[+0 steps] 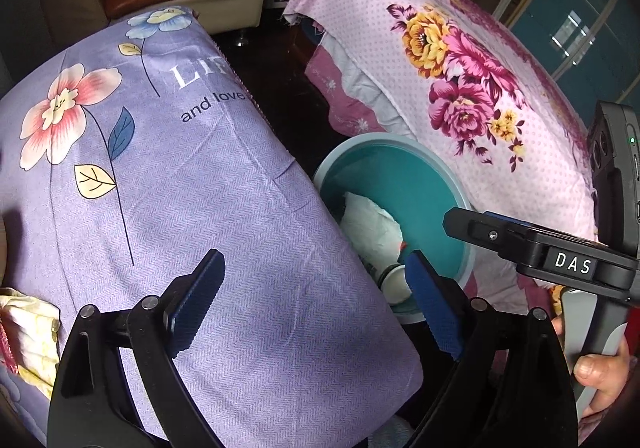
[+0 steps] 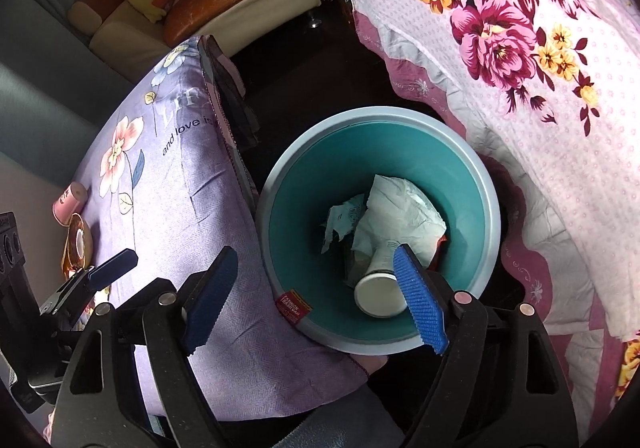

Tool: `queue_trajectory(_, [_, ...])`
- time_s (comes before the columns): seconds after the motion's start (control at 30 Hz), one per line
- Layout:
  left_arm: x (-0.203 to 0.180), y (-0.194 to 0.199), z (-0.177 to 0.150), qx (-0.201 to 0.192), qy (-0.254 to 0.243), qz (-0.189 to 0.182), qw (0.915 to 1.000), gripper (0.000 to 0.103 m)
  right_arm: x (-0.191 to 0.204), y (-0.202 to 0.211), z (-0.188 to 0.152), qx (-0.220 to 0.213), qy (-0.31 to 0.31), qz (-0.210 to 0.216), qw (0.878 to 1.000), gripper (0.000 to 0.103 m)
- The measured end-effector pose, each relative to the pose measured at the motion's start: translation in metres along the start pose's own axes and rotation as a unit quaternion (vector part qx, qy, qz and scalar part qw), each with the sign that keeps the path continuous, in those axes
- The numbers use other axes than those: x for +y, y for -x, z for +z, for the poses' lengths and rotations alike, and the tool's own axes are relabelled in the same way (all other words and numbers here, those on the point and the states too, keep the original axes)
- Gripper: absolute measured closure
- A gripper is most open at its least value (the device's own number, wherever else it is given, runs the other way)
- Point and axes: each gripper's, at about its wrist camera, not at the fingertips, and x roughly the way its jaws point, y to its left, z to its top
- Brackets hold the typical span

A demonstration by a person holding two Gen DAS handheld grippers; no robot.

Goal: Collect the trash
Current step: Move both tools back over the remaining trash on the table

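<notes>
My right claw (image 2: 316,300) hangs wide open over the teal bin (image 2: 494,215), pointing steeply down into it, with nothing between its blue pads. The white paper cup (image 2: 378,294) lies on its side inside the bin, its round bottom facing me, just beside the inner face of my right-hand pad; I cannot tell whether pad and cup touch. Behind the cup sits crumpled white paper (image 2: 400,215), with a scrap of torn wrapper (image 2: 340,219) to its left.

My left claw (image 1: 316,304) is also spread wide and empty. It hovers over the lilac flowered cloth (image 1: 180,175) covering the surface, with the bin just off its right-hand pad.

On that cloth, near its far left edge in the right wrist view, lie a pink cup (image 2: 70,199) tipped on its side and a roll of brown tape (image 2: 78,244).

The bin stands wedged between the lilac-covered surface and a pink flowered quilt (image 2: 520,47). From the left wrist, the cloth's edge hides most of the bin's contents, and only a sliver of the cup shows. A red item under the paper is too covered to identify. The floor around the bin is dark.
</notes>
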Motion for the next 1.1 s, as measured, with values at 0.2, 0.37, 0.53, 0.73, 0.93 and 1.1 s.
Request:
queue_trajectory(0.2, [0.030,0.019,-0.010,-0.012,0.025,0.001,0.9996,0.011,0.029,0.000,-0.004,0.004,0.024,-0.004,1.000,0.027])
queue_trajectory(0.37, [0.062,0.038,-0.021,-0.020,0.049,0.011,0.9985,0.011,0.063,-0.006,-0.010,0.012,0.053,-0.001,0.998,0.025])
queue_trajectory(0.53, [0.103,0.062,-0.037,-0.033,0.078,0.033,0.9958,0.011,0.104,-0.019,-0.018,0.030,0.092,0.003,0.995,0.024])
queue_trajectory(0.73, [0.163,0.096,-0.068,-0.048,0.125,0.054,0.9895,0.011,0.169,-0.039,-0.034,0.059,0.162,0.011,0.985,0.024])
queue_trajectory(0.93, [0.224,0.132,-0.103,-0.069,0.170,0.090,0.9789,0.011,0.250,-0.060,-0.051,0.081,0.265,0.039,0.960,0.024])
queue_trajectory(1.1, [0.277,0.151,-0.131,-0.070,0.224,0.110,0.9658,0.011,0.314,-0.081,-0.068,0.095,0.351,0.065,0.929,0.020])
